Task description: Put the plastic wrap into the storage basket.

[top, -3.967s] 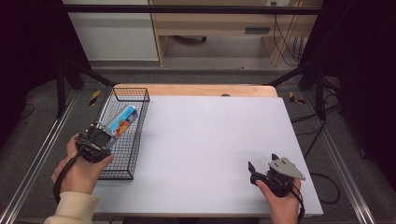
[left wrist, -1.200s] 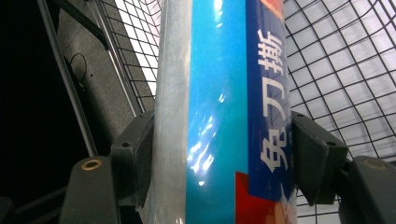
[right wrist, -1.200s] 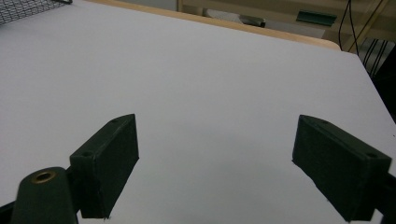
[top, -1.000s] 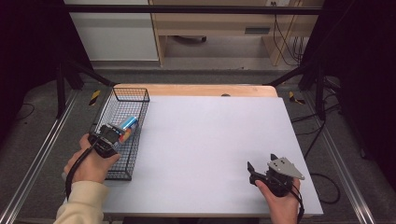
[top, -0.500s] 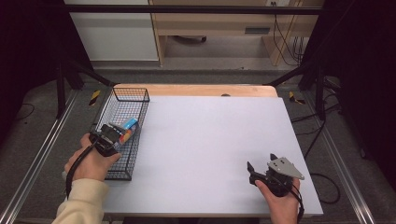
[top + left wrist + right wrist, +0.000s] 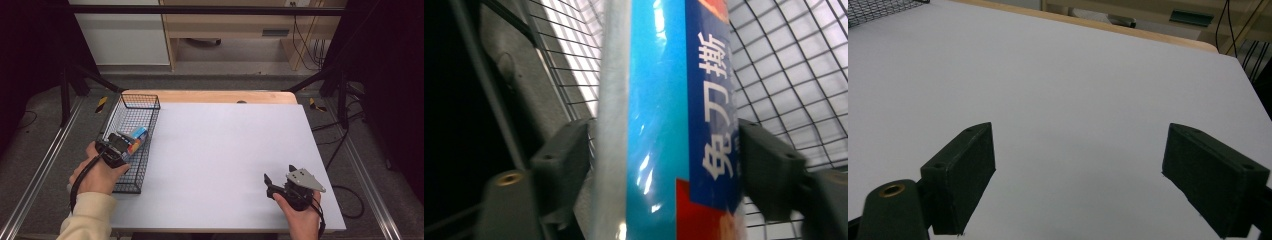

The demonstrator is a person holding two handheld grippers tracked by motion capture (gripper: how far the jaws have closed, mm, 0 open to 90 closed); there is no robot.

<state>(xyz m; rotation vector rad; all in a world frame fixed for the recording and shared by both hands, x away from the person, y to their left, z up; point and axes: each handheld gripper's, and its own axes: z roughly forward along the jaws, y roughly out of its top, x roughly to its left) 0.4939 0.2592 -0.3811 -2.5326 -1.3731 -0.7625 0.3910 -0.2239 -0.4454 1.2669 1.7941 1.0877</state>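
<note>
A blue snack packet with white characters and a red patch stands lengthwise between the jaws of my left gripper, which press on both its sides. In the high view the left gripper is over the black wire basket at the table's left edge. One end of the packet sticks out past it. My right gripper rests near the table's front right, held in a hand. Its jaws stand wide open over bare white tabletop with nothing between them.
The white table top lies between the two grippers, with a wooden strip along its far edge. Metal rails run along both sides of the table. A cabinet and cables stand on the floor beyond.
My left gripper moved forward and down into the basket and closed around the blue packet. The packet's far end has shifted toward the person. The right gripper stayed still.
</note>
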